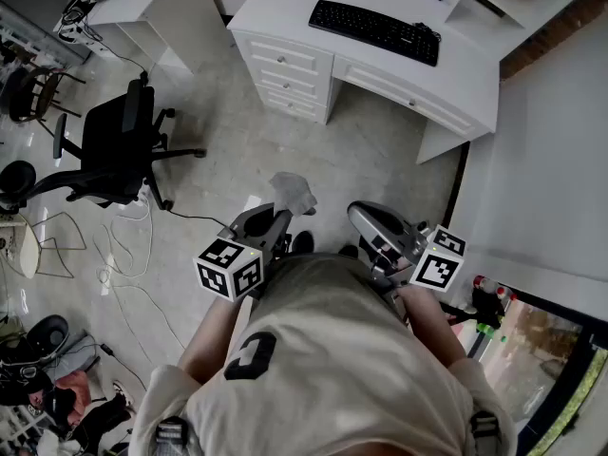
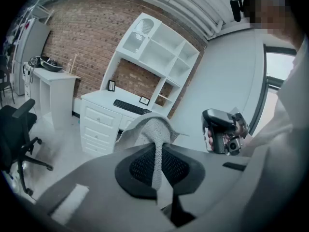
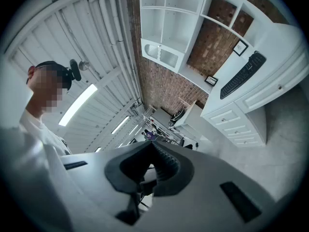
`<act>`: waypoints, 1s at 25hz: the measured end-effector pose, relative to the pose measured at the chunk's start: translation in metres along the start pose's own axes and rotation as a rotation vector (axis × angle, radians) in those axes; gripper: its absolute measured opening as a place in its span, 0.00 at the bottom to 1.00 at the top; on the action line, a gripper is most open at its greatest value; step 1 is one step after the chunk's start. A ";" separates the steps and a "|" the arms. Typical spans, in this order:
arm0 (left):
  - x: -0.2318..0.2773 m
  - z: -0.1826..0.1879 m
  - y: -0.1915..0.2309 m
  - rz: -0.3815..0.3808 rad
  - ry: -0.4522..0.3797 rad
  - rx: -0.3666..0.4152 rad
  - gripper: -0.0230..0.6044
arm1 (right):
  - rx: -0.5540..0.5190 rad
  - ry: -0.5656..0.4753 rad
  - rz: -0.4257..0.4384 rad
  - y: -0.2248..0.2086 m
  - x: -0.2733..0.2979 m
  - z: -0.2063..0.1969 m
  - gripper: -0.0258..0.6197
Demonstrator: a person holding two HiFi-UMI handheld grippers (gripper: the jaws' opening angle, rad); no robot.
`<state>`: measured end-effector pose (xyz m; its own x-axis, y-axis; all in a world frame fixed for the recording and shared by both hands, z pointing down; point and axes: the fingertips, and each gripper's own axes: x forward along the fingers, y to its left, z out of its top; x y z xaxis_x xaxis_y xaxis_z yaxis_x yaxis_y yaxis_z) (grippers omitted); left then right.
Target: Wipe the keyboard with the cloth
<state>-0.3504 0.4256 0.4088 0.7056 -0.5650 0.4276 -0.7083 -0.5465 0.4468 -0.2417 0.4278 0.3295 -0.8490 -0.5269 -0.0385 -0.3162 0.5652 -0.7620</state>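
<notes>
White desk [image 1: 285, 8] and keyboard [image 1: 375, 31] well ahead; waist-high left gripper [image 1: 275, 221] tight on cloth [image 1: 293, 193], right gripper [image 1: 369, 217] closed, empty.

Keyboard [image 1: 375, 31] — black, full-width, lying flat with keys facing up on the white desk [image 1: 285, 3]. It is sitting lengthwise along the desk's front part, above the knee opening and beside the drawer stack.

Cloth [image 1: 293, 193] — pale grey with a knitted texture, bunching into a loose crumpled tuft. It is hanging over the floor well apart from the desk, pinched at one end between the jaws of the left gripper [image 1: 275, 218]. Its free part is flaring out beyond the jaw tips.
</notes>
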 end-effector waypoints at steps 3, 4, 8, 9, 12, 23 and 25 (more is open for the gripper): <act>-0.007 0.004 0.015 0.017 0.001 0.006 0.05 | 0.024 -0.002 -0.010 -0.001 0.011 -0.002 0.05; -0.010 0.005 0.020 0.019 0.002 0.005 0.05 | 0.028 -0.002 -0.015 -0.001 0.015 -0.003 0.05; -0.015 0.006 0.035 0.008 0.005 -0.016 0.05 | 0.022 -0.001 -0.028 0.001 0.027 -0.004 0.05; -0.014 0.007 0.035 -0.009 0.004 -0.036 0.05 | 0.018 0.001 -0.029 0.002 0.029 -0.004 0.05; -0.008 0.012 0.031 -0.079 0.000 -0.077 0.05 | 0.024 -0.001 -0.026 0.003 0.035 -0.006 0.05; 0.032 0.034 0.036 -0.119 0.028 -0.028 0.05 | 0.013 0.010 -0.001 -0.007 0.030 0.001 0.05; 0.050 0.041 0.027 -0.126 0.025 -0.014 0.05 | -0.010 0.011 0.046 -0.012 0.028 0.010 0.05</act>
<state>-0.3345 0.3571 0.4098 0.7891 -0.4773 0.3866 -0.6141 -0.6031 0.5091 -0.2576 0.3997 0.3308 -0.8673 -0.4933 -0.0662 -0.2807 0.5947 -0.7533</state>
